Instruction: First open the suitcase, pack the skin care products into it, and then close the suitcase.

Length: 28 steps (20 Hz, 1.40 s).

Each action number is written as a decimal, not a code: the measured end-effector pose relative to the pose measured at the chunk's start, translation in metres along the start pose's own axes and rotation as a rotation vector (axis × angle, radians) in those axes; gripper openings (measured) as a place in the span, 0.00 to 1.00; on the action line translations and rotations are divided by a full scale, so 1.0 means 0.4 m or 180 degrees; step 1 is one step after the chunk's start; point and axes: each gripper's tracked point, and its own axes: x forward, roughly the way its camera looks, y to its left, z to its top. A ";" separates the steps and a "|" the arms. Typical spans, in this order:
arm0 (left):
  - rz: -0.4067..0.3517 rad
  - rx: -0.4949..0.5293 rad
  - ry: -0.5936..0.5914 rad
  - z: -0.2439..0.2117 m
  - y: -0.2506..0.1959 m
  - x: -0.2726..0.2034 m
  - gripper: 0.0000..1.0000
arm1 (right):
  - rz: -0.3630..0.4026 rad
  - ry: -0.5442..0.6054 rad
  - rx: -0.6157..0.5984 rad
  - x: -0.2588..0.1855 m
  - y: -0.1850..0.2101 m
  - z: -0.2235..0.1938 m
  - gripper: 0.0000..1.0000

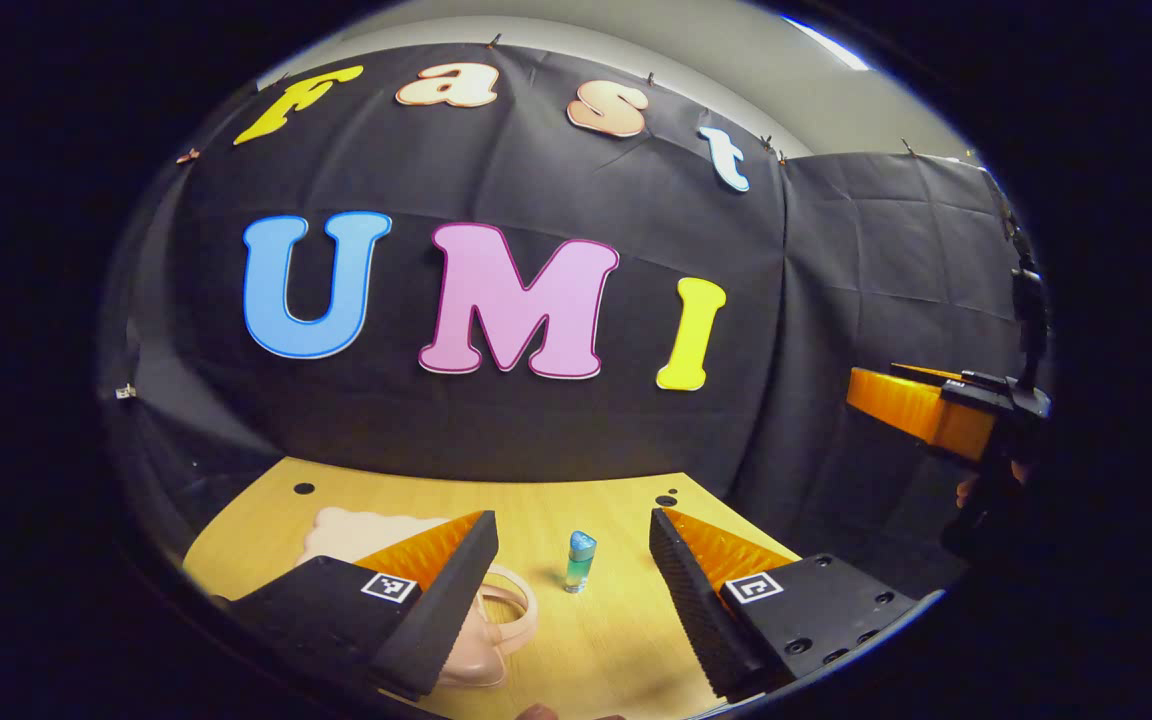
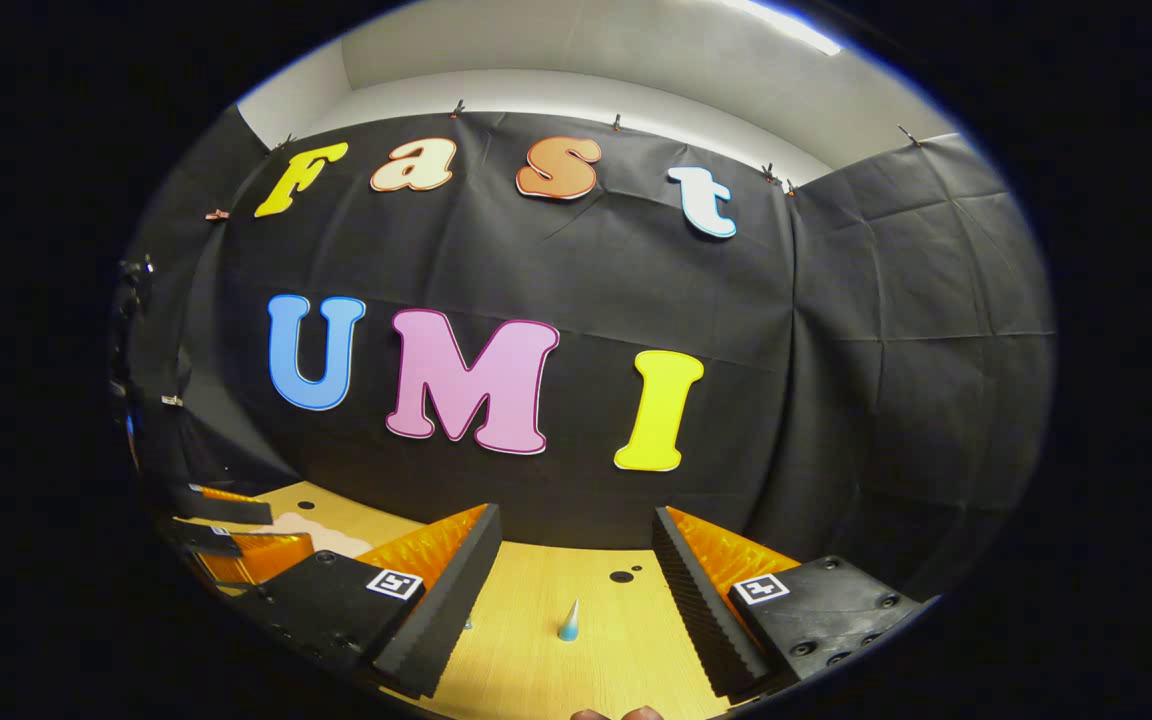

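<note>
The left gripper (image 1: 573, 570) is held level above the near edge of the wooden table (image 1: 596, 640), its jaws wide apart and empty, with one small blue-green skin care bottle (image 1: 581, 561) standing upright on the table between and beyond the fingers. One pale pink suitcase (image 1: 481, 625) lies on the table at the near left, partly hidden behind the left finger. The right gripper (image 2: 573, 580) is likewise level, jaws apart and empty, with the bottle's pointed cap (image 2: 569, 621) ahead between its fingers.
</note>
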 end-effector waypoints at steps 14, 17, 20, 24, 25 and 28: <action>0.0758 -0.0741 0.2175 -0.449 0.135 0.350 0.96 | 0.0014 0.0506 0.0230 0.100 -0.257 -0.238 0.96; 0.0834 -0.0465 0.2303 -0.475 0.157 0.390 0.89 | -0.0012 0.0514 0.0211 0.113 -0.272 -0.251 0.96; 0.0911 -0.0376 0.2603 -0.521 0.148 0.410 0.88 | 0.0010 0.0546 0.0204 0.128 -0.271 -0.258 0.96; 0.0981 -0.0229 0.3011 -0.601 0.168 0.397 0.48 | 0.0013 0.0540 0.0165 0.136 -0.271 -0.257 0.96; 0.0851 -0.0189 0.2984 -0.596 0.171 0.401 0.17 | 0.0011 0.0552 0.0161 0.135 -0.273 -0.260 0.96; 0.0676 -0.0137 0.2918 -0.531 0.159 0.390 0.13 | 0.0006 0.0608 0.0147 0.130 -0.279 -0.280 0.96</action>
